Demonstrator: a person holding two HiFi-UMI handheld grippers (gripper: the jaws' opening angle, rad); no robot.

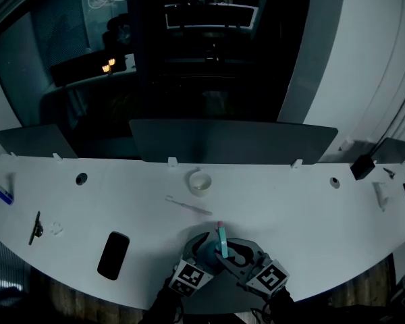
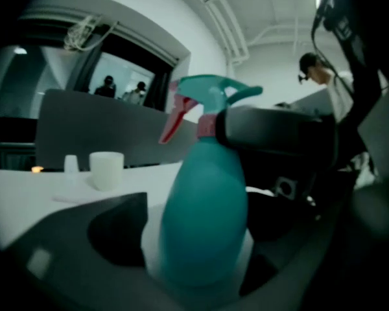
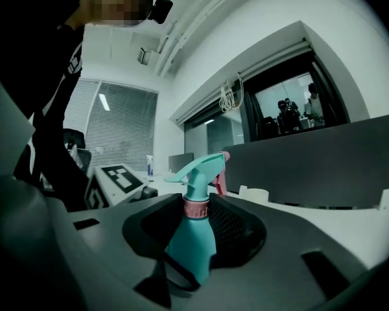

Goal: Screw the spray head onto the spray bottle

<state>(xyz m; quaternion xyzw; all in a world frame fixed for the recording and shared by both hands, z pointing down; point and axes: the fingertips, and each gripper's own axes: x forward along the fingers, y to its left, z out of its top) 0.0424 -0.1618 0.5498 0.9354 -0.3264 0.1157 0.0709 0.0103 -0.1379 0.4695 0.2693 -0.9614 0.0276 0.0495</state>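
A teal spray bottle (image 1: 221, 243) stands upright on the white table (image 1: 290, 201) near its front edge, with its teal spray head (image 3: 198, 170) and pink trigger on top. My right gripper (image 1: 235, 252) is shut on the pink collar (image 3: 196, 207) at the bottle's neck. In the left gripper view the same jaws show as a dark bar (image 2: 279, 131) across the neck. My left gripper (image 1: 206, 248) reaches in from the left with its jaws spread wide around the bottle's body (image 2: 204, 219). A strip of table shows between the left pad (image 2: 117, 232) and the body.
A white cup (image 1: 199, 182) stands behind the bottle, and a thin white stick (image 1: 187, 205) lies between them. A black phone (image 1: 113, 254) and a black pen (image 1: 36, 227) lie to the left. Dark partition panels (image 1: 233, 142) line the table's far edge.
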